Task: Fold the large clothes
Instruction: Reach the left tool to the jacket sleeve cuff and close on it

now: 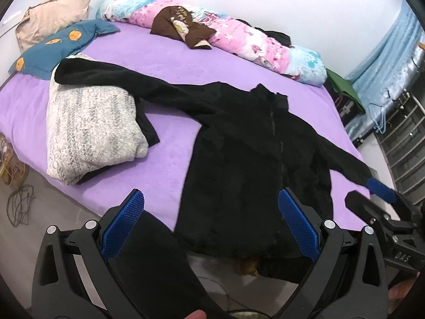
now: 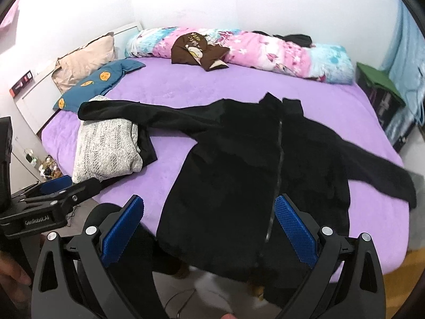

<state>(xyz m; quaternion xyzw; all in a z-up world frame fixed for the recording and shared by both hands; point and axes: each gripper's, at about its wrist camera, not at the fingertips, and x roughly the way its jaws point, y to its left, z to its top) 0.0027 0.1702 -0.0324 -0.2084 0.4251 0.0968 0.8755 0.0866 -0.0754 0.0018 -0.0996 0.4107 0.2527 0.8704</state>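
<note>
A large black zip-front jacket (image 1: 255,164) (image 2: 255,170) lies spread face up on the purple bed, collar toward the far side, both sleeves stretched out sideways. Its hem hangs over the near bed edge. My left gripper (image 1: 211,220) is open, held above the hem with nothing between its blue pads. My right gripper (image 2: 209,224) is also open, above the jacket's lower front beside the zip. In the left wrist view the right gripper (image 1: 382,202) appears by the end of the jacket's right sleeve. The left sleeve lies over a folded white-grey garment.
The purple bed (image 1: 170,61) carries a folded white-grey garment (image 1: 90,130) with black cloth under it, a blue pillow (image 1: 55,45), a beige pillow (image 1: 55,13), a rolled pink-blue quilt (image 1: 239,37) and a brown garment (image 1: 178,25). Cables (image 1: 18,204) lie on the floor at left. Drawers (image 1: 403,143) stand at right.
</note>
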